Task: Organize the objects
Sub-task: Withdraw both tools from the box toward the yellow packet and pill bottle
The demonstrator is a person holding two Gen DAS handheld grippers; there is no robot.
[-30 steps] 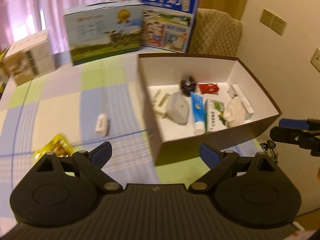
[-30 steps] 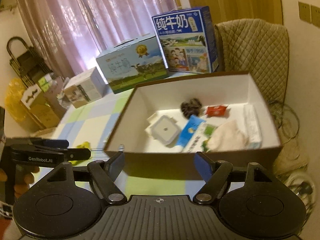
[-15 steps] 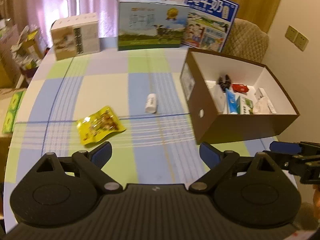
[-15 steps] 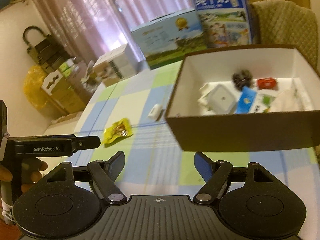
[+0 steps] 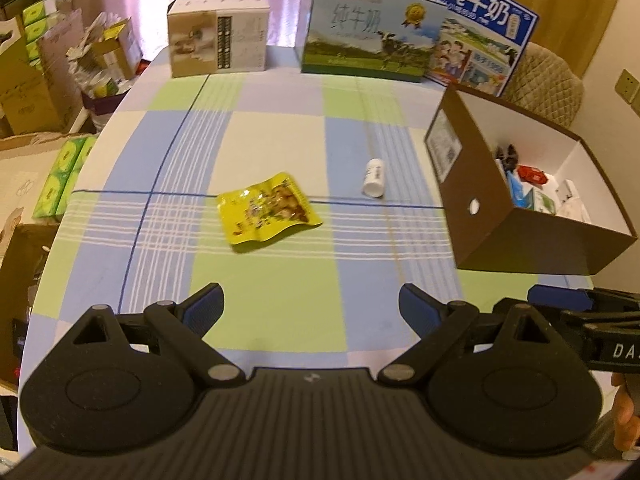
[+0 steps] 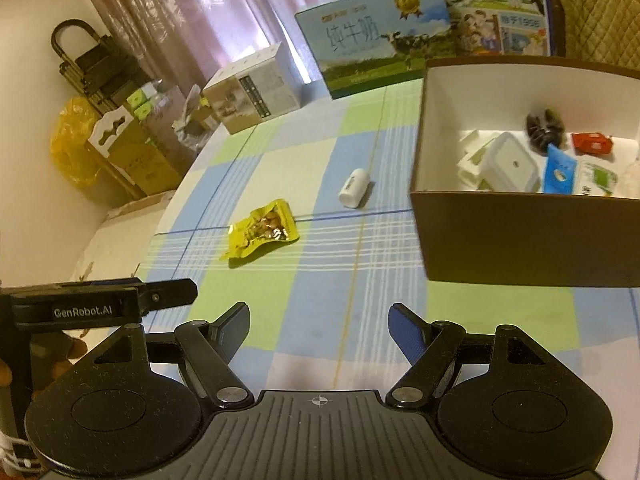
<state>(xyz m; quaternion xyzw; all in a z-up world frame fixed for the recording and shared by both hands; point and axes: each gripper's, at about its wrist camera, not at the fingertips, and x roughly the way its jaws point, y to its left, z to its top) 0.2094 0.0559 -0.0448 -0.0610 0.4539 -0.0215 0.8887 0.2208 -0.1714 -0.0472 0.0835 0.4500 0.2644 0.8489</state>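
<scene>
Checked cloth is covering the worktop (image 5: 280, 312), with milk cartons (image 5: 368, 36) standing along its far edge. I am holding my left gripper (image 5: 312, 304) and right gripper (image 6: 320, 328) above the near edge — fingers on both spread wide, grasping nothing. A yellow snack packet (image 5: 268, 208) and a small white bottle (image 5: 374, 178) are lying out on the cloth, the bottle nearer the brown box (image 5: 520, 236) — already holding several small items.

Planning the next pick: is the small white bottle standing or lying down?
Lying down: the white bottle rests on its side on the checked tablecloth, outside the brown box.
</scene>
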